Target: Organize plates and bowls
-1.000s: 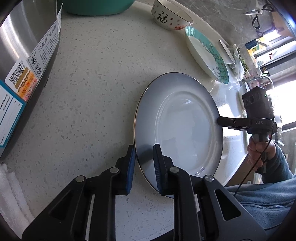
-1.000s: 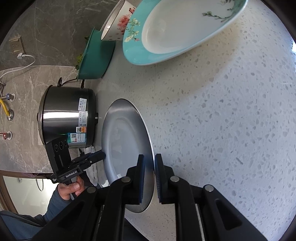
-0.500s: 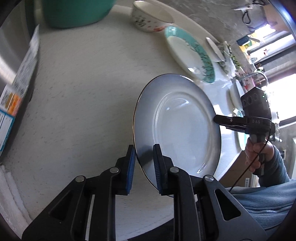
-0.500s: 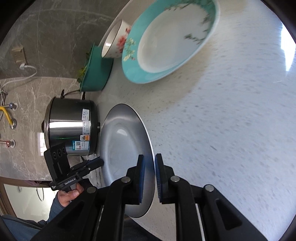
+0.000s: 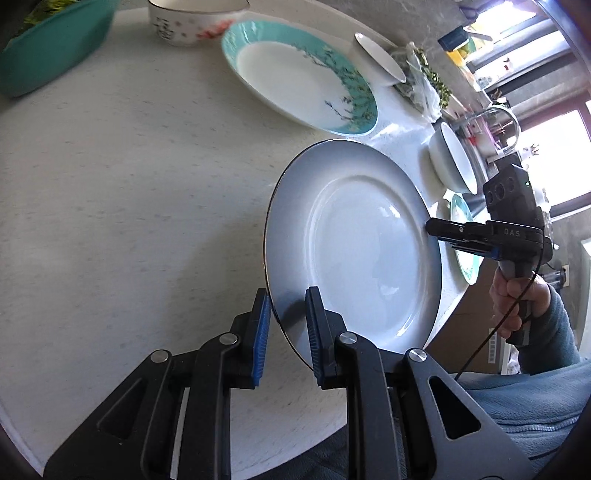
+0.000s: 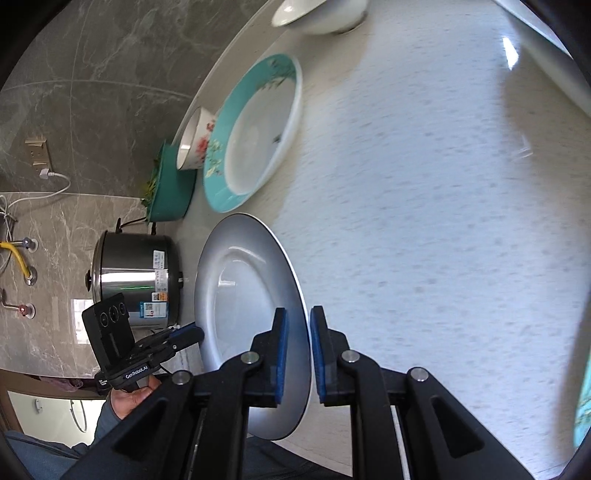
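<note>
1. The grey plate (image 5: pixel 354 254) is held up above the counter (image 5: pixel 129 206) by both grippers, one at each side of its rim; it is tilted, not flat.
2. The left gripper (image 5: pixel 286 332) sits at 6 o'clock in the left wrist view; its two blue pads are closed on the near rim of the grey plate, one pad on the face and one on the back.
3. The right gripper (image 6: pixel 297 347) sits at 6 o'clock in the right wrist view; its pads stand narrow on both sides of the opposite rim; a thin gap shows on the outer side, so I cannot tell if it clamps firmly.
4. In the left wrist view the right gripper meets the plate rim at 3 o'clock.
5. The teal plate (image 5: pixel 299 74) lies flat on the counter at 12 o'clock from the grey plate, well apart; the flowered bowl (image 5: pixel 192 18) stands just beside it at 11 o'clock.
6. The rice cooker (image 6: pixel 136 284) stands at 9 o'clock in the right wrist view, behind the grey plate.
</note>
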Demonstrator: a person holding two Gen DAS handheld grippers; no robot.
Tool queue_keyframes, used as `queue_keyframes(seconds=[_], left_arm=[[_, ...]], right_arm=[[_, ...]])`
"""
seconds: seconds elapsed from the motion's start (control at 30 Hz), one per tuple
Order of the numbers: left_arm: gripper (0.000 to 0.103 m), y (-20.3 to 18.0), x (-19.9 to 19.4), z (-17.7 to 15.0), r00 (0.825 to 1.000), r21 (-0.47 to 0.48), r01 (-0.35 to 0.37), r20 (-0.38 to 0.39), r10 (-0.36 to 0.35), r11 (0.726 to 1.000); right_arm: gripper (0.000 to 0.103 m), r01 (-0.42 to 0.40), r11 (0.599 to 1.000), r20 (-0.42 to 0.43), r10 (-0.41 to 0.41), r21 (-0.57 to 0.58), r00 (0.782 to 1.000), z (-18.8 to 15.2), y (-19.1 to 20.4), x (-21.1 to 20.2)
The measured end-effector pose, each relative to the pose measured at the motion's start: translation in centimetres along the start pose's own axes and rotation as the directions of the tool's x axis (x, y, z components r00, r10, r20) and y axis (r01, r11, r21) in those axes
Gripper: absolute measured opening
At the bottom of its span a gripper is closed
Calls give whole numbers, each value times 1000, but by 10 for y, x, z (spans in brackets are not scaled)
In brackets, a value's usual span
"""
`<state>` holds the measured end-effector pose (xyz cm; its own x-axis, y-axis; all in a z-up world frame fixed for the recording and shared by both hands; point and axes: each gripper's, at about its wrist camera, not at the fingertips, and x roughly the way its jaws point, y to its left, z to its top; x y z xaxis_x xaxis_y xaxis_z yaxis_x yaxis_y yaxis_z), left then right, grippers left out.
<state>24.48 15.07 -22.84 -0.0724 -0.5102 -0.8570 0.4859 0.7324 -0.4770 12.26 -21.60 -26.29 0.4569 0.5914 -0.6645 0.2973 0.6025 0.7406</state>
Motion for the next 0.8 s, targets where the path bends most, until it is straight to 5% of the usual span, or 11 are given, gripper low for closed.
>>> queue_keyframes(seconds=[0.37, 0.8], left_arm=[[17, -16, 44, 2, 999, -13, -29, -16, 29, 1000], [20, -15, 46, 3, 999, -22, -28, 38, 29, 999]], right_arm=[[16, 24, 1000, -3, -24, -4, 1000, 8, -31, -6], [18, 52, 998, 22, -51, -44, 998, 6, -34, -3]])
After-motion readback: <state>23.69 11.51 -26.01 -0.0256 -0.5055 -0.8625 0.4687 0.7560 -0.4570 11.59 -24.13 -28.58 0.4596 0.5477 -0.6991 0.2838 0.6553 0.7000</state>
